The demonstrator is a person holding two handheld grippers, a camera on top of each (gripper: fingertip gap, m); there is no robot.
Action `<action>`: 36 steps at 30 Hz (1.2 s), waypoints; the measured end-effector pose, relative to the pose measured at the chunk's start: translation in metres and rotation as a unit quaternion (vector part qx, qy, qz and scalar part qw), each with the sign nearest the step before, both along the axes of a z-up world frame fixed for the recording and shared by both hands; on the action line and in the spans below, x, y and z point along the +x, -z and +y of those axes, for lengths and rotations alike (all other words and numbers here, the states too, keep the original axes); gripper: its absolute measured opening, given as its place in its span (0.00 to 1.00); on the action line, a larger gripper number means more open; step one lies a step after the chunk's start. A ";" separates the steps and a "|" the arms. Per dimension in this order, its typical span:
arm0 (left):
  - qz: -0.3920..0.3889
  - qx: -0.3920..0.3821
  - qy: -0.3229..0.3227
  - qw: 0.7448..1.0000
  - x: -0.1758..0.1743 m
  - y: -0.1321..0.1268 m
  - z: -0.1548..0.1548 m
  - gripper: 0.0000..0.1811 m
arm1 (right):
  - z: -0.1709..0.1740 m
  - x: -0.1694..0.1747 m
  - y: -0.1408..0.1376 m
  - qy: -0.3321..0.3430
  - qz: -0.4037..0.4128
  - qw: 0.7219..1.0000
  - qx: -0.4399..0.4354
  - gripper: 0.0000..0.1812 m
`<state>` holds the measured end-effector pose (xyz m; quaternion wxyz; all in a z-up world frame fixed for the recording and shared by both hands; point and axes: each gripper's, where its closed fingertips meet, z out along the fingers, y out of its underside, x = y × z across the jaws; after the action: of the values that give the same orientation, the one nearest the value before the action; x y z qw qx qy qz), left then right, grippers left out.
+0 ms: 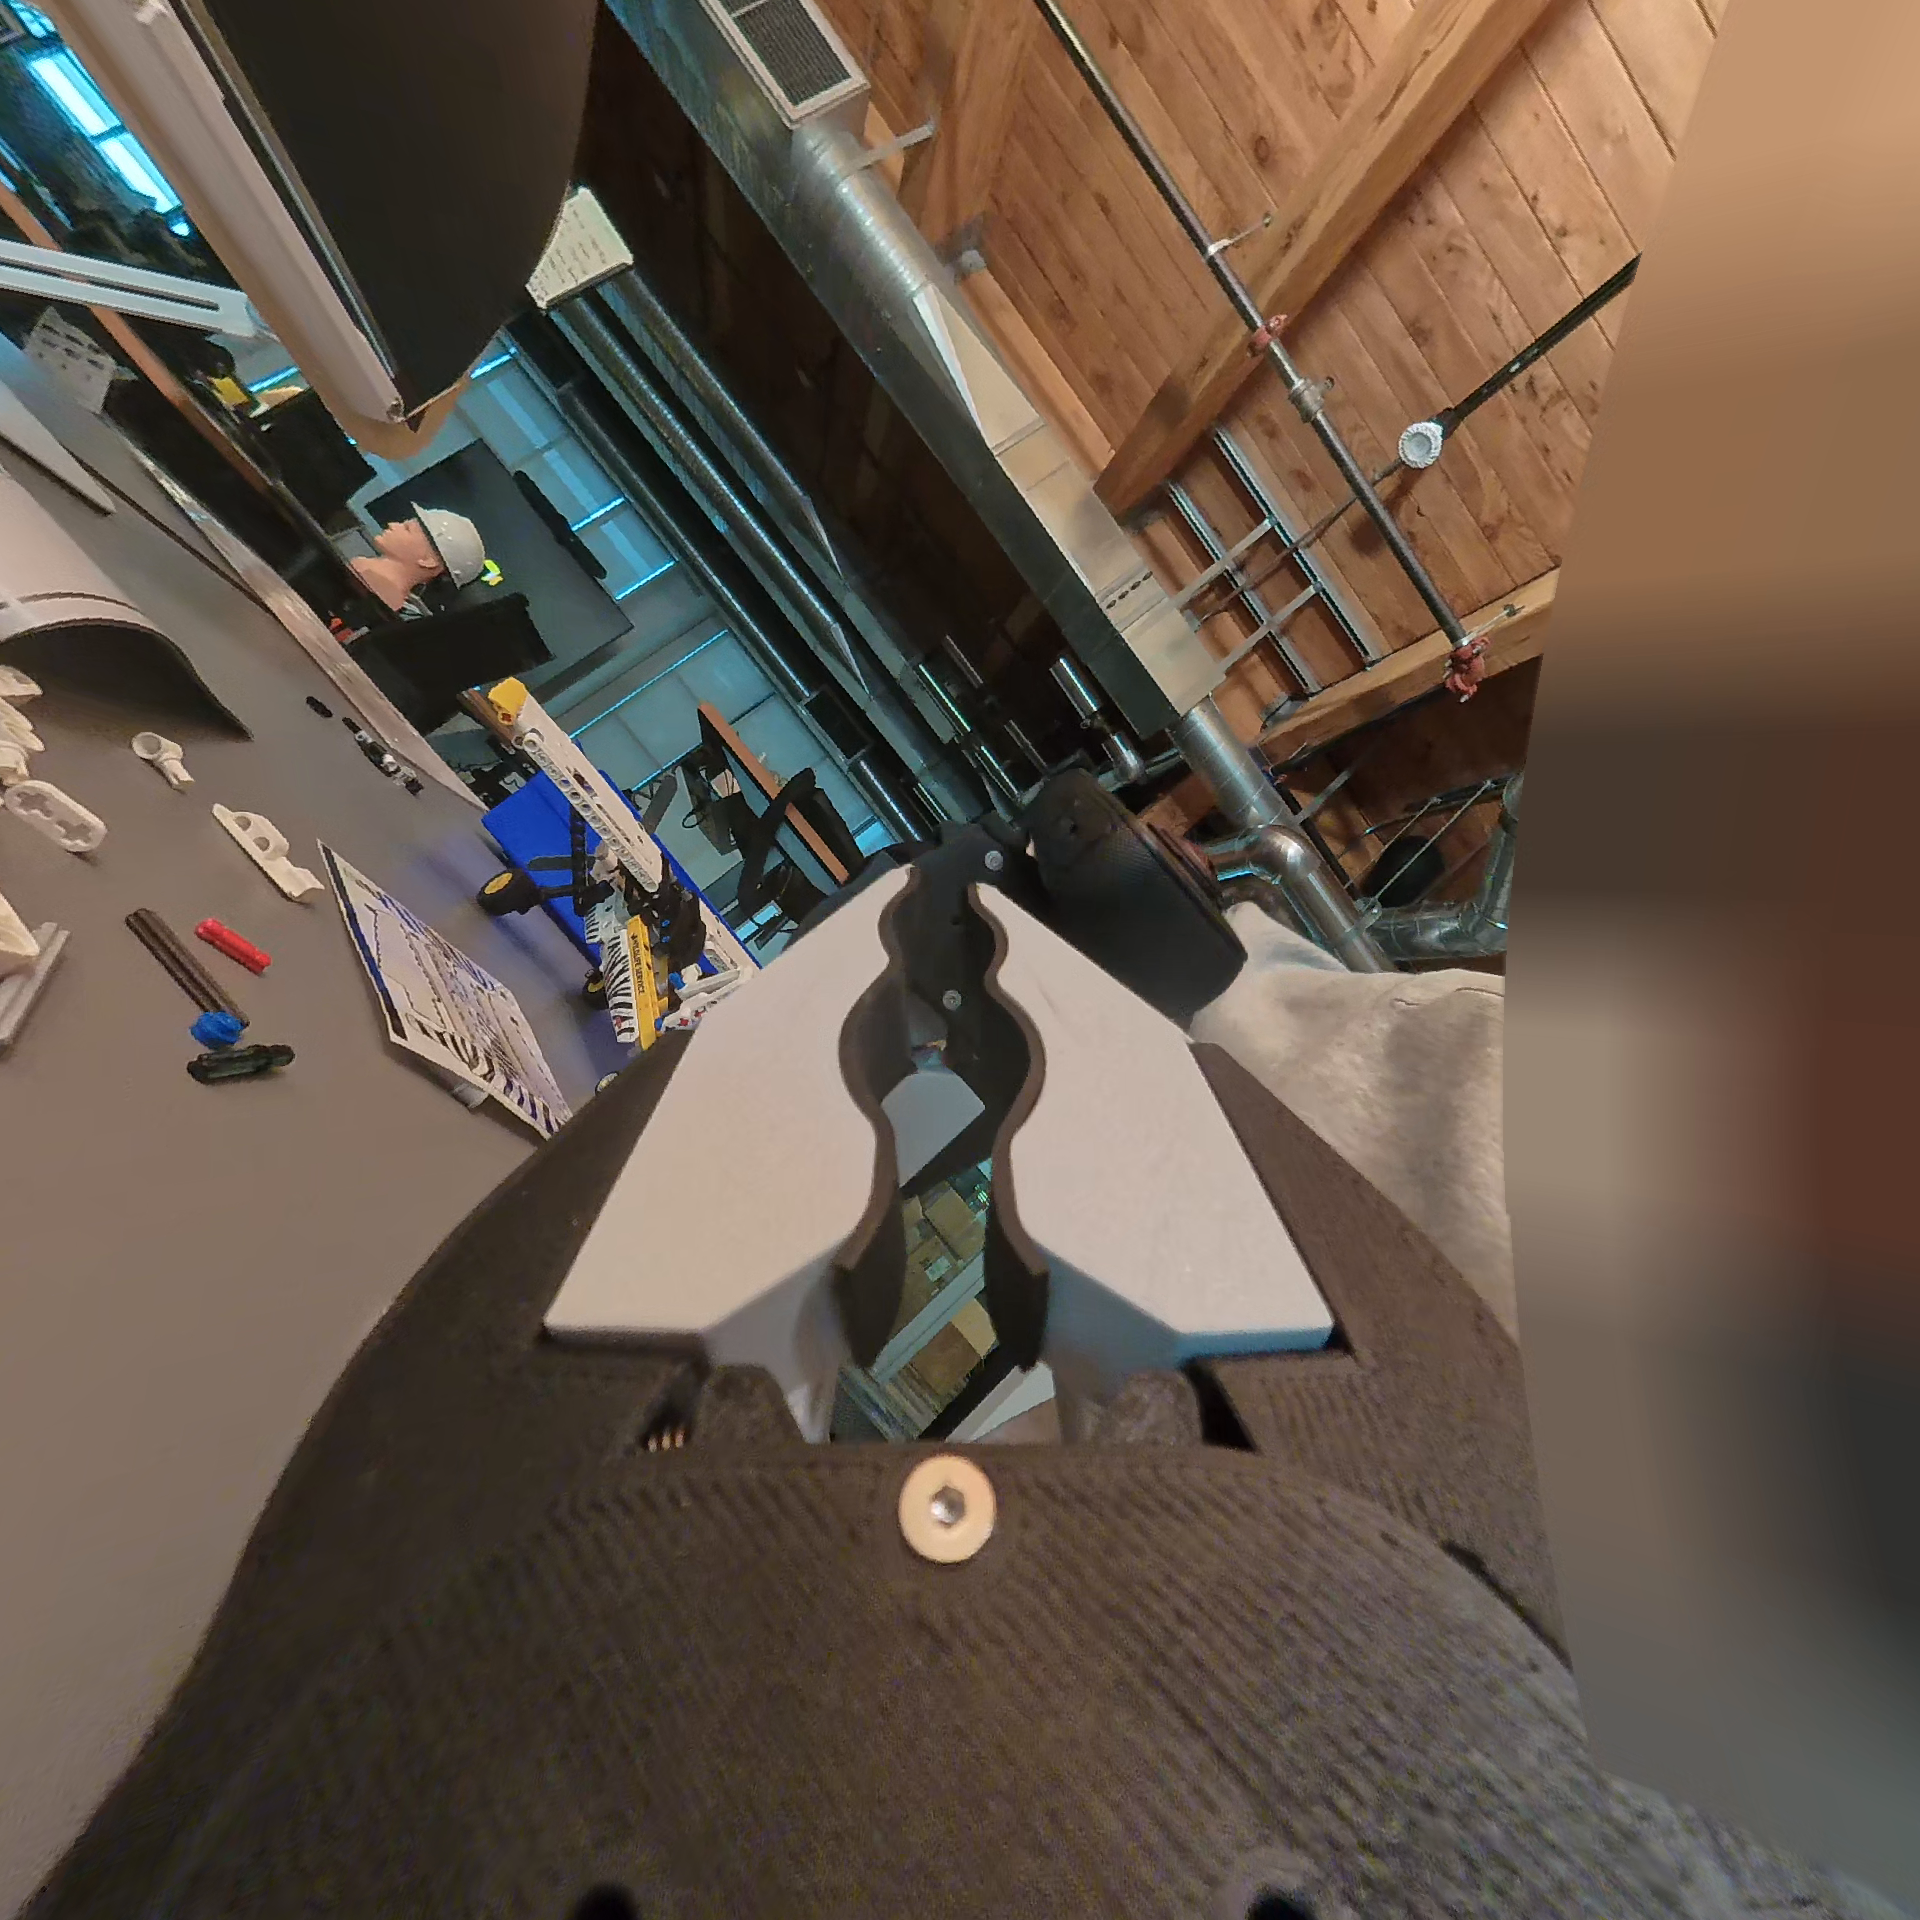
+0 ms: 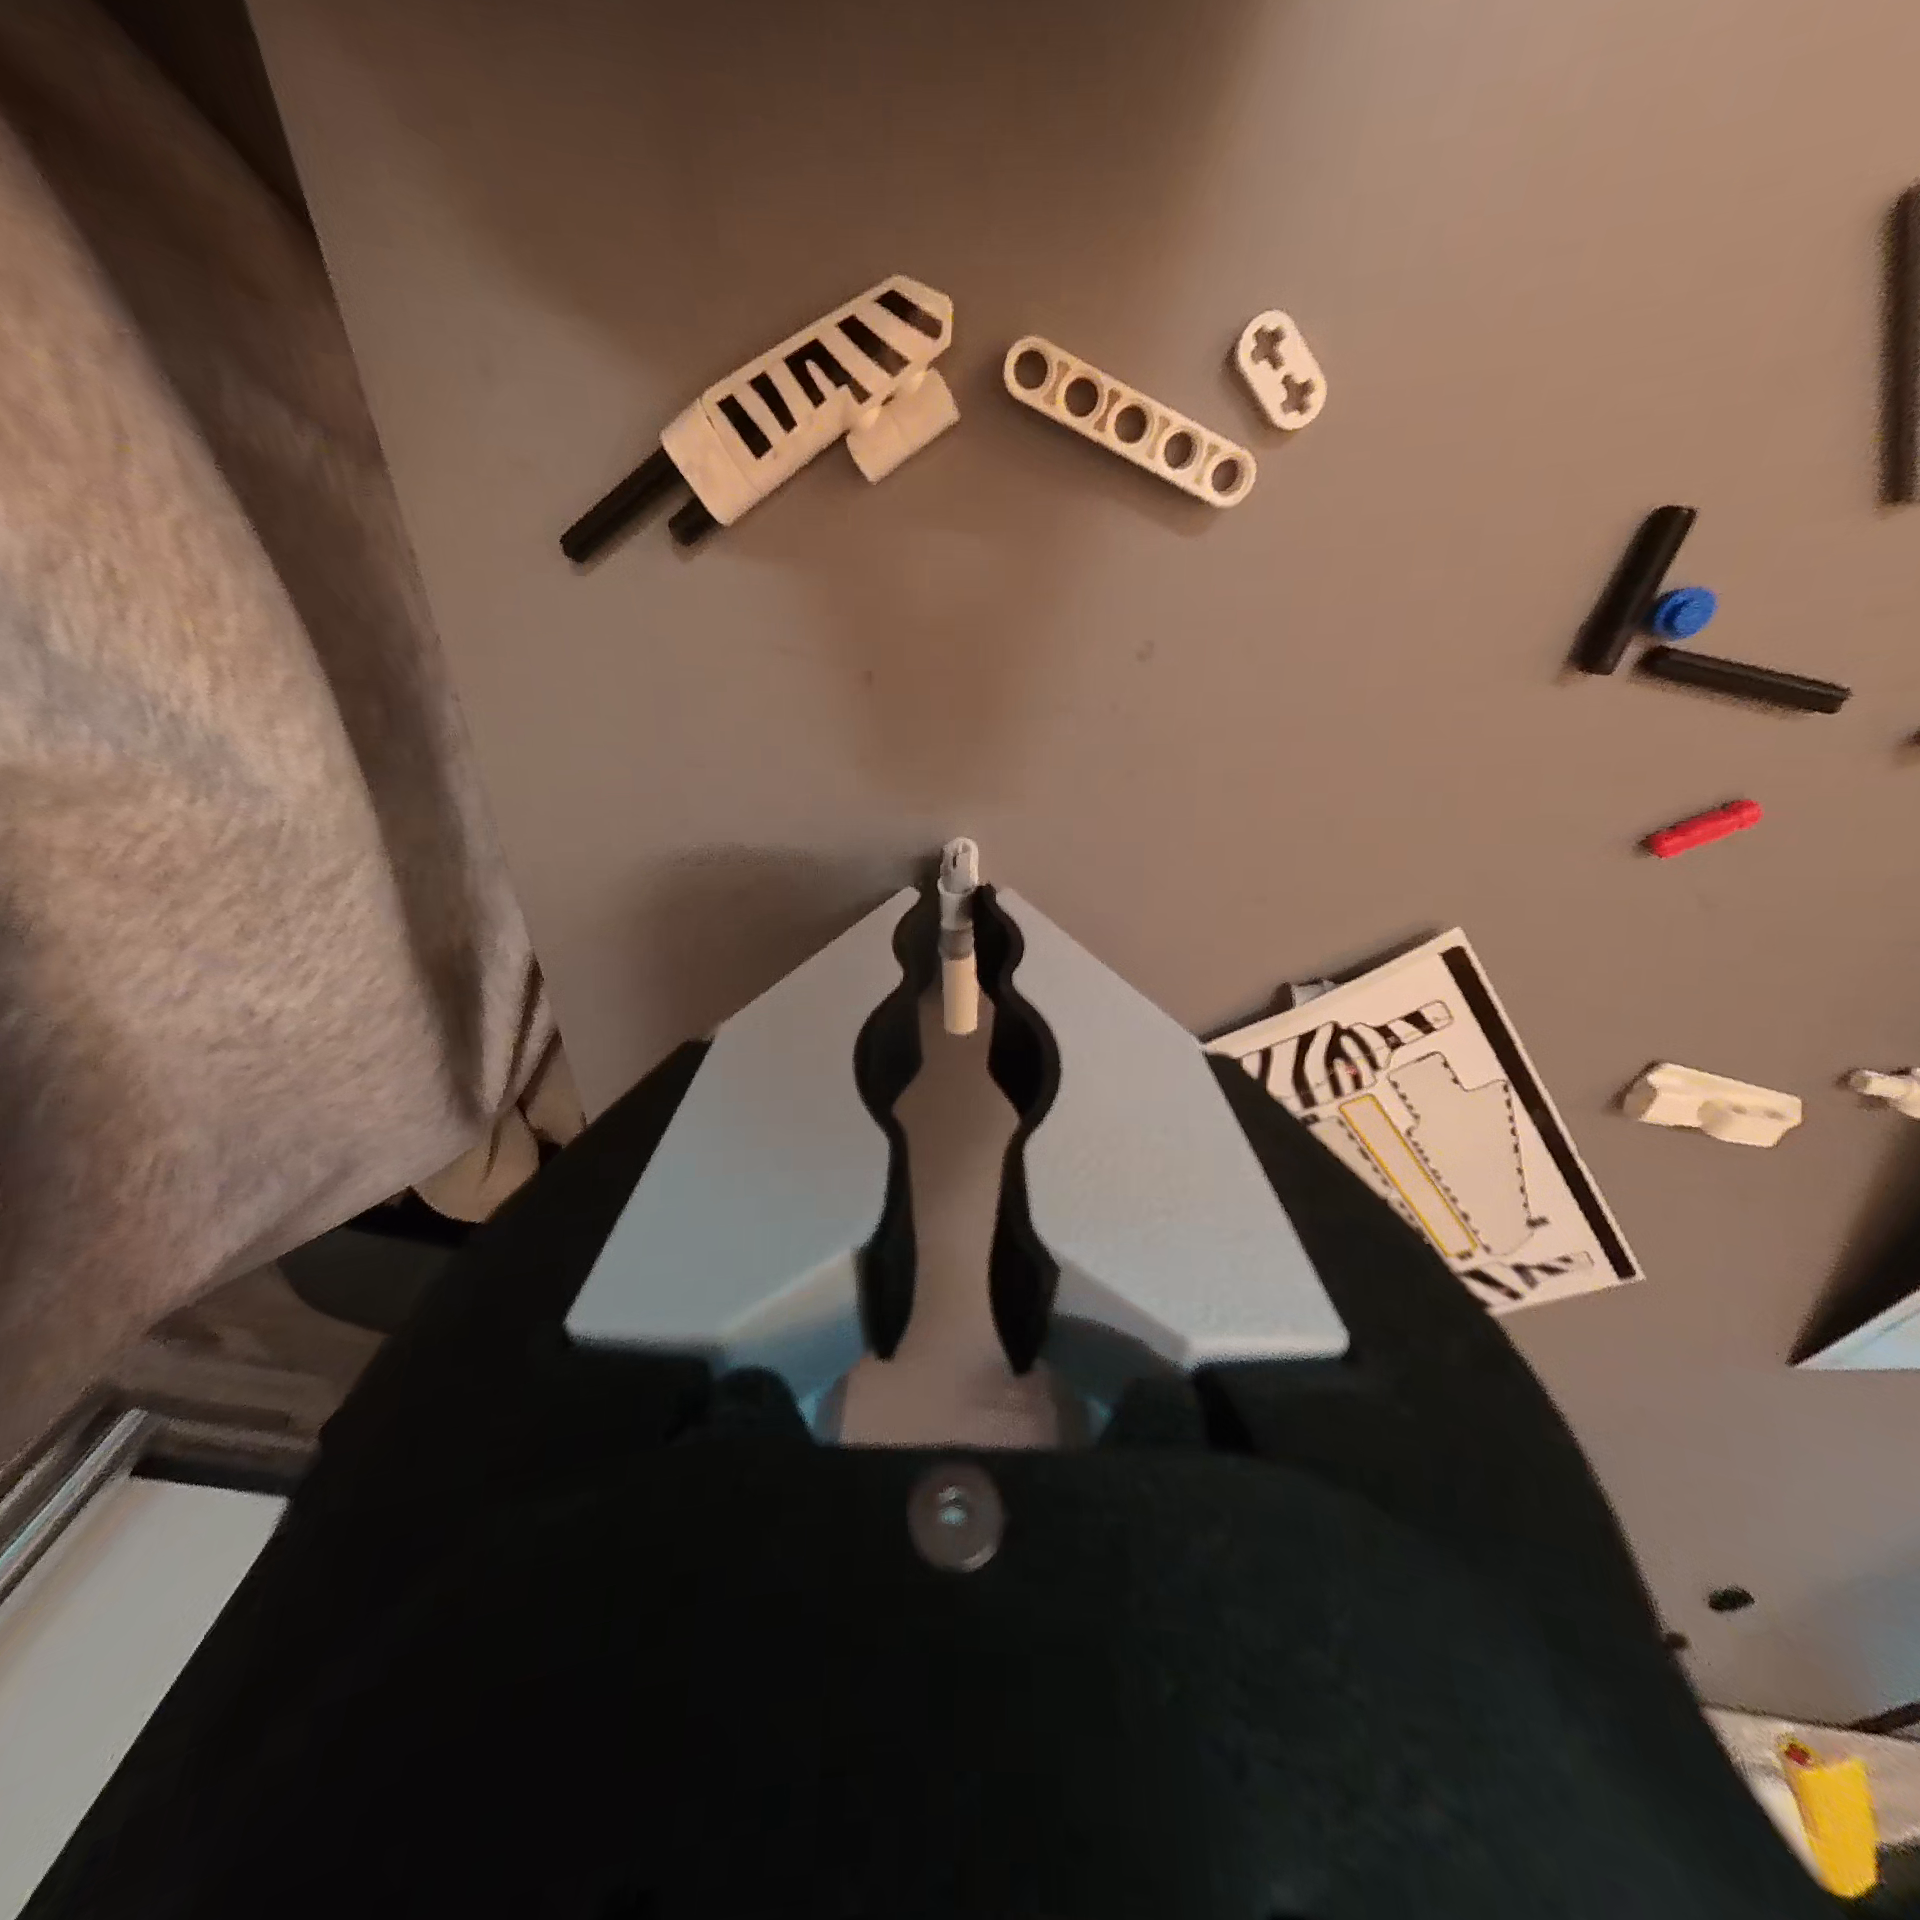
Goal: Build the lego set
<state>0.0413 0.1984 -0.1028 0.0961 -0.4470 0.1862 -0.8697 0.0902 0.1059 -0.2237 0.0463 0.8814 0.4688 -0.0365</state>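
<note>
My right gripper [image 2: 951, 899] points down at the grey table [image 2: 1143, 675] and is shut on a small white pin [image 2: 958, 966], which sticks out past the tips. Beyond it lie a white zebra-striped assembly [image 2: 800, 405] with black axles, a white five-hole beam [image 2: 1129, 421] and a small white two-hole link [image 2: 1281, 369]. My left gripper [image 1: 948, 883] is tilted up away from the table, jaws nearly closed. A dark part [image 1: 951, 956] shows in the gap; I cannot tell whether it is gripped. A part-built white, yellow and black model [image 1: 623, 883] stands at the table's far edge.
To the right lie black axles [image 2: 1631, 587], a blue bush [image 2: 1683, 611], a red axle [image 2: 1704, 828], a sticker sheet [image 2: 1455, 1122] and a white piece [image 2: 1714, 1104]. A grey sleeve [image 2: 208, 831] fills the left side. A blue box [image 1: 530, 821] sits behind the model. The grippers' ends are close to 15 cm from one another. Between my right fingertips and the blue bush [image 2: 1683, 611] there is roughly 12 cm.
</note>
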 end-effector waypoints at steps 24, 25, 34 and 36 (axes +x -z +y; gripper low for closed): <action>-0.002 -0.009 -0.001 1.000 -0.001 0.000 0.002 0.02 | 0.002 0.006 -0.002 0.036 -0.028 0.999 -0.009 0.03; -0.002 -0.010 -0.001 1.000 -0.001 0.000 0.002 0.02 | 0.002 0.006 -0.001 0.034 -0.032 0.999 -0.010 0.03; -0.003 -0.013 0.000 1.000 -0.001 0.000 0.002 0.02 | 0.003 0.005 0.000 0.035 -0.043 0.998 -0.011 0.03; -0.003 -0.014 0.001 1.000 -0.001 0.000 0.002 0.02 | 0.003 0.005 0.000 0.036 -0.047 0.998 -0.010 0.03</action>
<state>0.0403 0.2008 -0.1030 0.0900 -0.4452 0.1741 -0.8737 0.0952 0.1089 -0.2238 0.0756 0.8978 0.4339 -0.0012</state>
